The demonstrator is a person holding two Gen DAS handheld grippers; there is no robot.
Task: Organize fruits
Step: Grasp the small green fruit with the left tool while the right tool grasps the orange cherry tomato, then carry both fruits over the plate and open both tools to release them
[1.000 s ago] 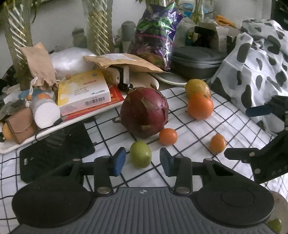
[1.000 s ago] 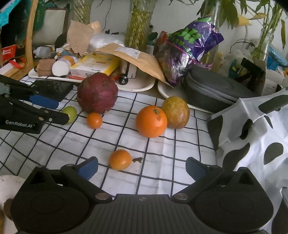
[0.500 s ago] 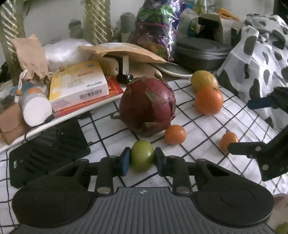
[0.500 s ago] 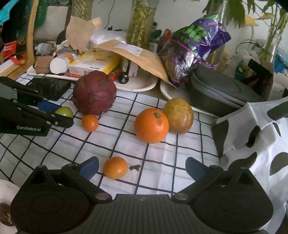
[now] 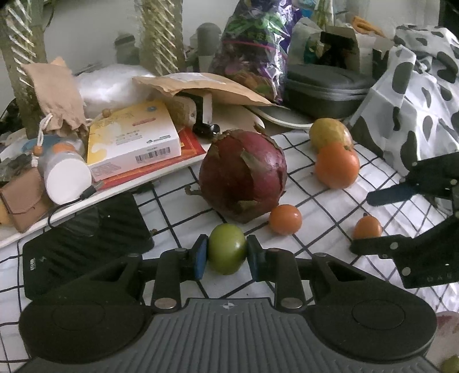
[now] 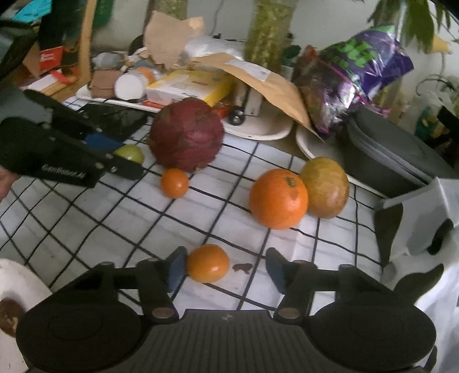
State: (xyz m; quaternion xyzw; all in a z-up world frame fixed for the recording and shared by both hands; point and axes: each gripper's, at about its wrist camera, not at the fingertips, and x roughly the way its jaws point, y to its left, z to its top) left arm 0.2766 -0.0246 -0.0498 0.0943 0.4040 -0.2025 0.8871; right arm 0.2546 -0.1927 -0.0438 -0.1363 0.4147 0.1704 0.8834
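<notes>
Right wrist view: two small orange fruits (image 6: 207, 263), one dragon fruit (image 6: 186, 138).

A lived-in home: cluttered table with checked cloth (image 5: 330, 206), snack bag (image 6: 352, 77), houseplants (image 6: 416, 25).

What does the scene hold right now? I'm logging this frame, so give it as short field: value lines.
left gripper: shut on green fruit
right gripper: open, around small orange fruit
other fruit: dragon fruit, large orange, yellowish fruit, second small orange fruit
surface: checked cloth
</notes>
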